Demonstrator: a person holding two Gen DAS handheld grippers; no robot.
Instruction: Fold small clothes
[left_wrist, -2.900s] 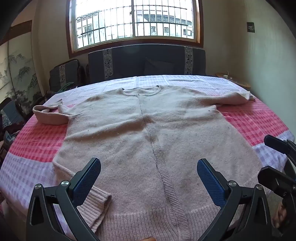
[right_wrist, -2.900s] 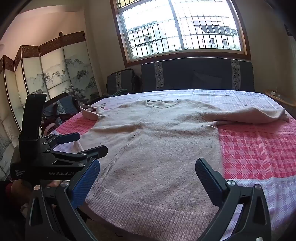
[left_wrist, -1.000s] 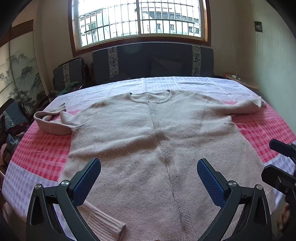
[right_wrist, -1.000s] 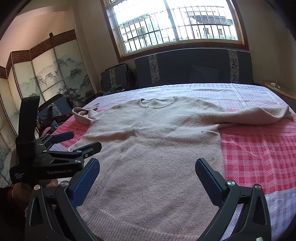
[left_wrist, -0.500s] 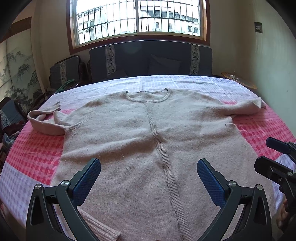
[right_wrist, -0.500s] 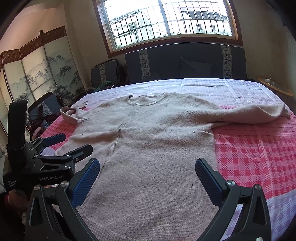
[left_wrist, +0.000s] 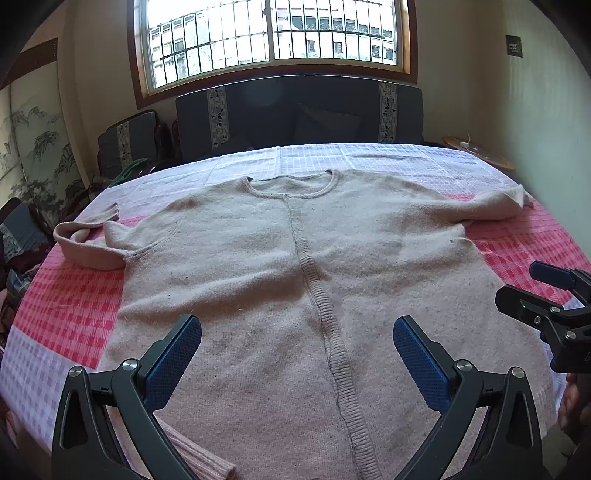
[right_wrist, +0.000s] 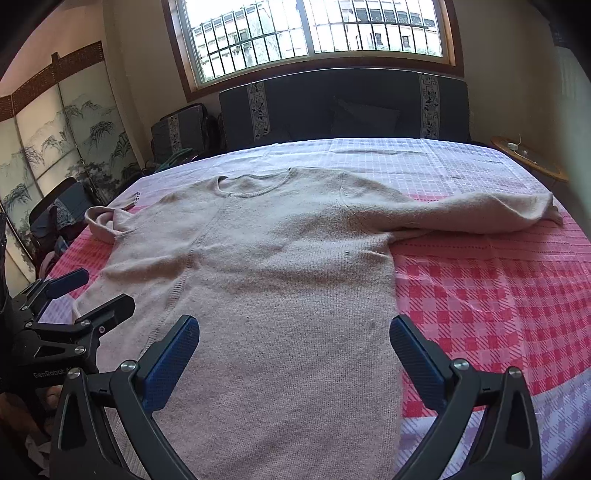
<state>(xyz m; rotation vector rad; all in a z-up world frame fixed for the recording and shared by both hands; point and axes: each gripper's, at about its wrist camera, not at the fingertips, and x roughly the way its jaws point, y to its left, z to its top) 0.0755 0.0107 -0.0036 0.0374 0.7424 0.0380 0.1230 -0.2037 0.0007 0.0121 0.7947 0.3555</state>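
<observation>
Blue-padded, the left gripper (left_wrist: 297, 347) and right gripper (right_wrist: 294, 345) both gape wide with nothing between their fingers, hanging over the lower half of the pale pink sweater (left_wrist: 295, 280). "GenRobot" is printed on the left gripper's body in the right wrist view. The sweater lies flat, sleeves outspread, on a pink-and-red checked cloth (right_wrist: 491, 295).

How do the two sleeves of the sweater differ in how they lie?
The left sleeve is bent back on itself, its cuff pointing toward the window; the right sleeve lies stretched straight outward. The left sleeve looks bunched and short, the right sleeve long. Both rest flat on the checked cloth.
</observation>
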